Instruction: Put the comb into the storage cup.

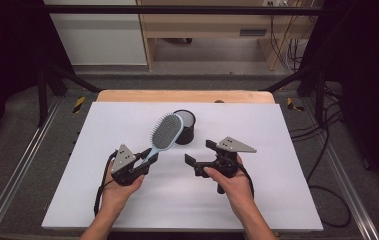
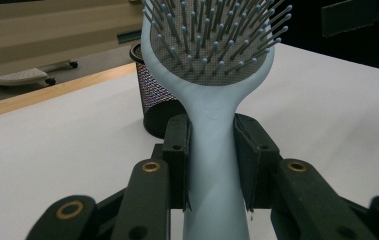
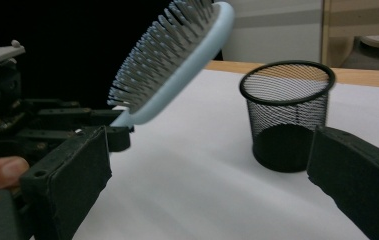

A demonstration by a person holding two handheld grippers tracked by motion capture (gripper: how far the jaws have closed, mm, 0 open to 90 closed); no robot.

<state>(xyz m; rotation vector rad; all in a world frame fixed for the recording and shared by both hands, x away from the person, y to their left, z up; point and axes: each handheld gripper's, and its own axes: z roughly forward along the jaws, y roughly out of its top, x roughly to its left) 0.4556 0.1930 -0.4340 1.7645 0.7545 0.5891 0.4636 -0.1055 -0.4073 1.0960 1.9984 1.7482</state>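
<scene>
The left hand-held gripper [image 1: 144, 161] has its two black jaws clamped on the pale blue hairbrush [image 1: 165, 133], squeezing the handle low down, near its end. That's the risk right there: all the weight sits out at the bristled head, far from the grip, so a quick turn of the wrist could let the smooth handle pivot or slide between the pads [image 2: 177, 160]. The left gripper view shows the handle running straight up between the jaws, bristles facing the camera, so the hold looks centred for now.

Just beyond the brush head stands a black mesh cup [image 1: 184, 127], upright on the white table [image 1: 102, 130], its mouth open. From above the head overlaps the cup's near rim; the right gripper view shows the brush raised and tilted, off to the side of the cup, not touching it. If the brush is meant for that cup, a swing that comes in low could clip the light mesh wall and tip it or push it away.

The right hand-held gripper [image 1: 200, 152] hangs with its jaws spread wide and nothing between them, aimed towards the cup and the brush. Both forearms come in from the near edge, the left hand [image 1: 120, 187] cupped under its tool, the right hand [image 1: 229, 177] gripping from behind, wrists low over the table.
</scene>
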